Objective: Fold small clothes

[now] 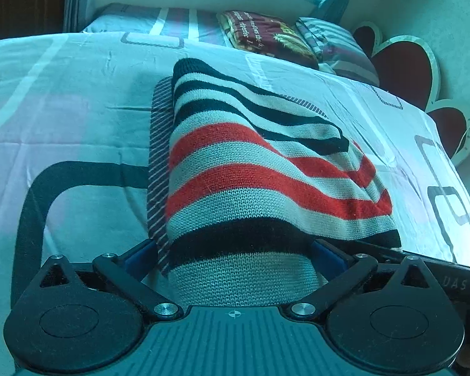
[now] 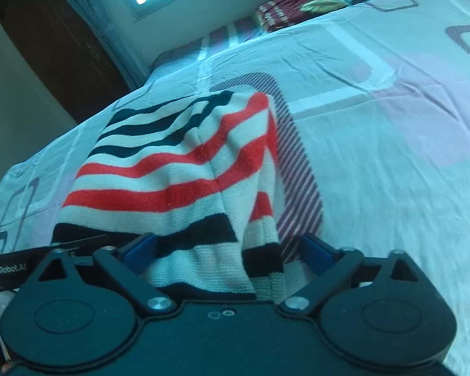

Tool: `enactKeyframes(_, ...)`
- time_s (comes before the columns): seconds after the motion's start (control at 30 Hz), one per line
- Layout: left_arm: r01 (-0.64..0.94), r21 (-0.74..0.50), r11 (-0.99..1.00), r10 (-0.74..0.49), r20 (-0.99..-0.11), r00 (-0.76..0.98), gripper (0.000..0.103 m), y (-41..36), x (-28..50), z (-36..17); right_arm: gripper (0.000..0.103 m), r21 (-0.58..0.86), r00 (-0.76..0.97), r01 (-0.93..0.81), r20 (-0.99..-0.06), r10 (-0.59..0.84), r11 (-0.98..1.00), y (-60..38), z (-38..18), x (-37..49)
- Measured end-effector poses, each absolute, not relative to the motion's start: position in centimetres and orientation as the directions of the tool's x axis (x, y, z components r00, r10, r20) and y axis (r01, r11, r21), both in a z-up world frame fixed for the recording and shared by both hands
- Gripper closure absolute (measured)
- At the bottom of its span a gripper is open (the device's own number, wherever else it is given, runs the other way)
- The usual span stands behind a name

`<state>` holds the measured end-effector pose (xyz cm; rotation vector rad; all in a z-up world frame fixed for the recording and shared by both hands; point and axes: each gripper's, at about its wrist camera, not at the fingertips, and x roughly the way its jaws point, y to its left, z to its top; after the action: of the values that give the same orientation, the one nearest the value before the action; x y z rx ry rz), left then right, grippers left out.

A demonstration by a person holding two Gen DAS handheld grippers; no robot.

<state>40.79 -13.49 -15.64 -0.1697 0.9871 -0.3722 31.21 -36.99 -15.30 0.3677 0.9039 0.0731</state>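
Striped knit sweater (image 1: 253,169) in red, black and cream lies bunched on the patterned bedsheet (image 1: 78,94), its near edge draped between both claws. Left claw (image 1: 235,260) and right claw (image 2: 228,253) stand spread wide, pads not pressing it. Folded blankets (image 1: 266,36) sit beyond.

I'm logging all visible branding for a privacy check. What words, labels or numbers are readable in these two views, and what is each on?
"GenRobot.AI": white print on the black bar at the left edge of the right wrist view.
"DAS": faint letters on the black bar at the right edge of the left wrist view; possibly part of a longer word.
Light lettering on the maroon folded blanket at the bed's far end: too small and tilted to read.
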Motion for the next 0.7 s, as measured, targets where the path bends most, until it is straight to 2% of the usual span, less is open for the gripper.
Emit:
enactKeyframes(0.1,0.217,-0.344,0.913,-0.407,-0.784,0.468,0.0,-13.2,41.4,-16.0,0.001,0.347,0.624,0.081,-0.748,0.223,0.935,-36.9,-15.2,31.3)
enactKeyframes(0.23,0.216,-0.368,0.904,-0.427,-0.791,0.438,0.0,-13.0,41.8,-16.1,0.001,0.413,0.703,0.043,-0.659,0.266,0.91,-38.1,-15.9,30.2)
enactKeyframes(0.47,0.213,-0.433,0.876,-0.483,-0.77,0.417,0.0,-12.1,42.4,-16.4,0.001,0.393,0.709,0.054,-0.662,0.242,0.918,-38.0,-15.5,30.9)
enactKeyframes(0.57,0.109,-0.532,0.84,-0.524,-0.742,0.419,0.0,-10.6,43.3,-16.6,0.001,0.396,0.69,0.056,-0.679,0.251,0.917,-38.0,-15.3,31.4)
enactKeyframes(0.63,0.072,-0.556,0.828,-0.53,-0.736,0.422,0.0,-10.3,43.7,-16.7,0.017,0.396,0.683,0.01,-0.673,0.283,0.918,-37.9,-15.2,31.7)
enactKeyframes(0.67,0.086,-0.544,0.835,-0.525,-0.739,0.421,0.001,-10.5,43.8,-16.6,0.032,0.4,0.682,0.011,-0.674,0.286,0.916,-37.9,-15.1,31.8)
enactKeyframes(0.7,0.11,-0.529,0.842,-0.521,-0.742,0.422,0.016,-10.9,43.7,-16.5,0.032,0.408,0.682,0.018,-0.672,0.287,0.913,-38.0,-15.1,32.0)
